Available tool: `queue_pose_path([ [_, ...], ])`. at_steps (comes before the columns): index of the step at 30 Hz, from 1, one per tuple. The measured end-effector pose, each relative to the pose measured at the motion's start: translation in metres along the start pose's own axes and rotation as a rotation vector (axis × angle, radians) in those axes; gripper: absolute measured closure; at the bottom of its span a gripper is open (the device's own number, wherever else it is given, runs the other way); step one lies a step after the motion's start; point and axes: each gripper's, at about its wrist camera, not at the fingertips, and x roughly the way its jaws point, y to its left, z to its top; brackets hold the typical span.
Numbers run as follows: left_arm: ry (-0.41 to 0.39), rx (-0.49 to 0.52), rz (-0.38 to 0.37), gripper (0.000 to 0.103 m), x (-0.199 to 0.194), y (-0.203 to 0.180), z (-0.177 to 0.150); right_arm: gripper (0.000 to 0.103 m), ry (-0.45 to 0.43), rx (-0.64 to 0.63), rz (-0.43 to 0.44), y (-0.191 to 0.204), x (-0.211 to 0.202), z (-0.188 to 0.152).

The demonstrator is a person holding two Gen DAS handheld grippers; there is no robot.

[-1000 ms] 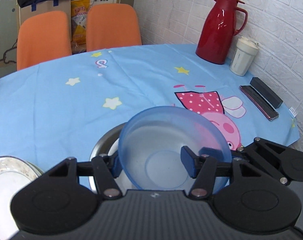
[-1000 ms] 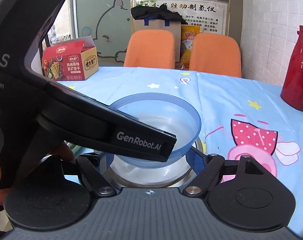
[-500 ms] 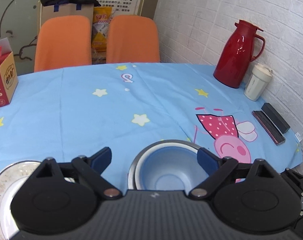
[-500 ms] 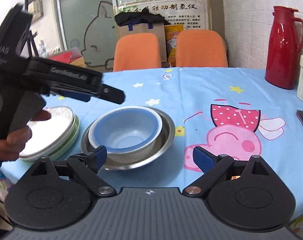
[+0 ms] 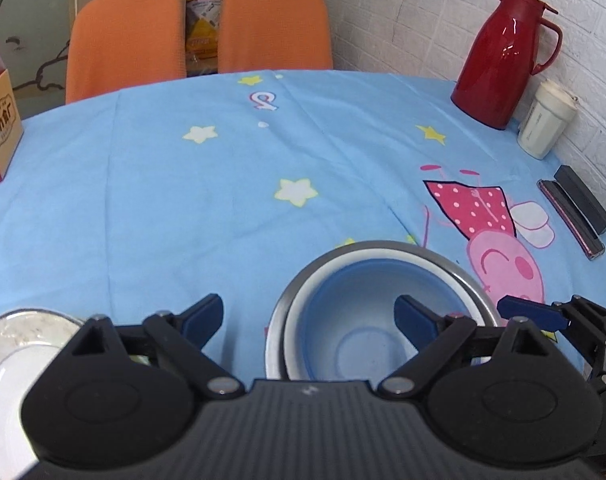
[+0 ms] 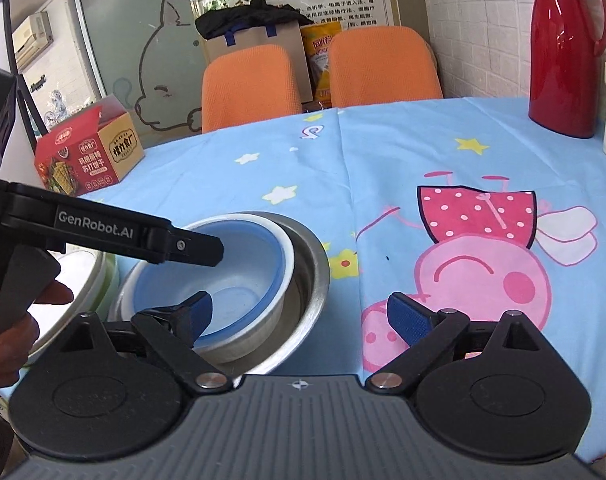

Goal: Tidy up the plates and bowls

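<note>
A blue bowl (image 5: 367, 320) (image 6: 239, 272) sits nested inside a white bowl (image 6: 287, 256), which rests in a steel bowl (image 5: 383, 249) (image 6: 313, 280) on the blue tablecloth. My left gripper (image 5: 309, 314) stands open with nothing gripped; its right fingertip (image 5: 413, 312) hovers over the blue bowl. From the right wrist view, the left gripper (image 6: 211, 246) reaches over the bowls' left rim. My right gripper (image 6: 301, 312) is open just in front of the steel bowl, holding nothing. A stack of white plates (image 5: 19, 344) (image 6: 89, 276) lies left of the bowls.
A red thermos (image 5: 503, 56), a white cup (image 5: 545, 120) and a black case (image 5: 575, 212) stand by the brick wall at right. A red snack box (image 6: 87, 152) sits at far left. Two orange chairs (image 5: 199, 32) stand behind the table. A hand (image 6: 15, 320) holds the left gripper.
The left gripper let go of the blue bowl, which dropped into the white bowl in the steel one. Both grippers have drawn back from the bowls and stand open.
</note>
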Motion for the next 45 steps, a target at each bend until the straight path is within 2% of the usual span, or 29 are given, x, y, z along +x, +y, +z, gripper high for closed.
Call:
queue_pose_path([
  [10, 0.055, 0.025, -0.001, 0.01, 0.025, -0.004, 0.004, 0.0, 0.042, 0.003, -0.015, 0.003, 0.026, 0.001],
  [15, 0.078, 0.057, 0.005, 0.01, 0.032, -0.009, 0.001, 0.0, 0.015, -0.045, -0.048, 0.012, 0.029, -0.004],
  [25, 0.071, 0.096, 0.02, 0.01, 0.032, -0.016, -0.004, 0.0, -0.019, -0.013, -0.066, 0.013, 0.028, -0.008],
  [34, 0.069, 0.087, 0.028, 0.01, 0.032, -0.015, -0.004, 0.0, -0.012, 0.006, -0.014, 0.014, 0.021, -0.009],
  [36, 0.063, 0.075, 0.013, 0.017, 0.029, -0.015, -0.005, 0.0, -0.012, -0.014, 0.002, 0.017, 0.02, -0.01],
  [37, 0.058, 0.073, 0.005, 0.024, 0.027, -0.017, -0.006, 0.012, -0.012, -0.012, 0.027, 0.018, 0.019, -0.01],
  [39, 0.053, 0.066, 0.015, 0.028, 0.023, -0.022, -0.008, 0.016, -0.009, -0.014, 0.033, 0.024, 0.019, -0.011],
  [42, 0.061, 0.049, 0.026, 0.038, 0.02, -0.026, -0.005, 0.016, -0.004, -0.007, 0.024, 0.025, 0.018, -0.011],
  [43, 0.064, 0.043, 0.009, 0.045, 0.018, -0.028, -0.002, 0.016, 0.002, -0.002, 0.012, 0.026, 0.017, -0.01],
  [45, 0.045, 0.045, -0.011, 0.047, 0.009, -0.035, 0.005, 0.016, -0.007, 0.002, -0.016, 0.026, 0.011, -0.007],
])
